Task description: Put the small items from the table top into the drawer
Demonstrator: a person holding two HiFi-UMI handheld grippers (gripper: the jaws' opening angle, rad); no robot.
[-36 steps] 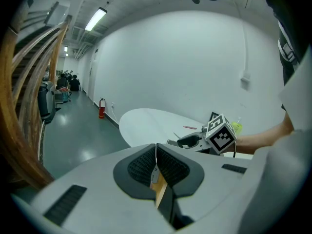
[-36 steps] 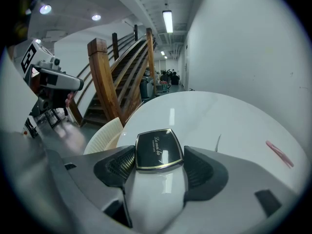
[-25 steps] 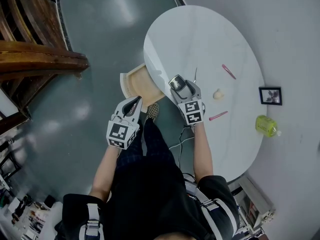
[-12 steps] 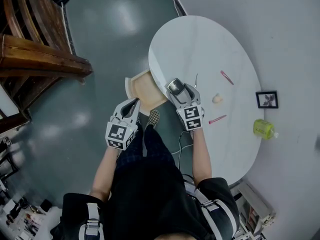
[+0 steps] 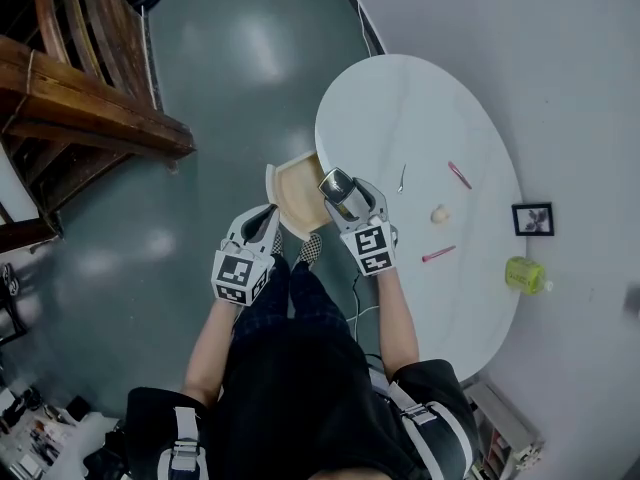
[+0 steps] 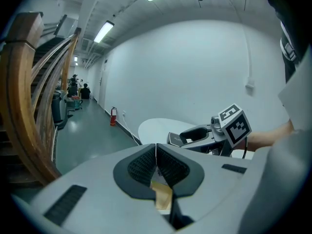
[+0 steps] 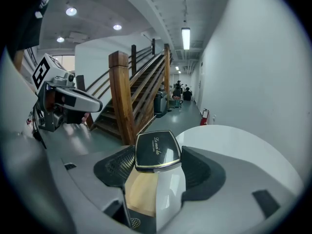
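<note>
My right gripper is shut on a flat black case with a gold rim, held over the open wooden drawer at the near-left edge of the white oval table. The drawer's pale floor shows directly below the case. My left gripper hangs beside the drawer, its jaws shut on nothing. Still on the table top lie a thin metal piece, a pink clip, a small cream lump and a pink stick.
A small framed picture and a green bottle stand at the table's right edge by the wall. A wooden staircase rises at the left, across grey floor. The person's shoe is under the drawer's front.
My right gripper has carried the black case leftwards, from over the table's edge to over the open drawer. The left gripper has stayed shut beside the drawer.
</note>
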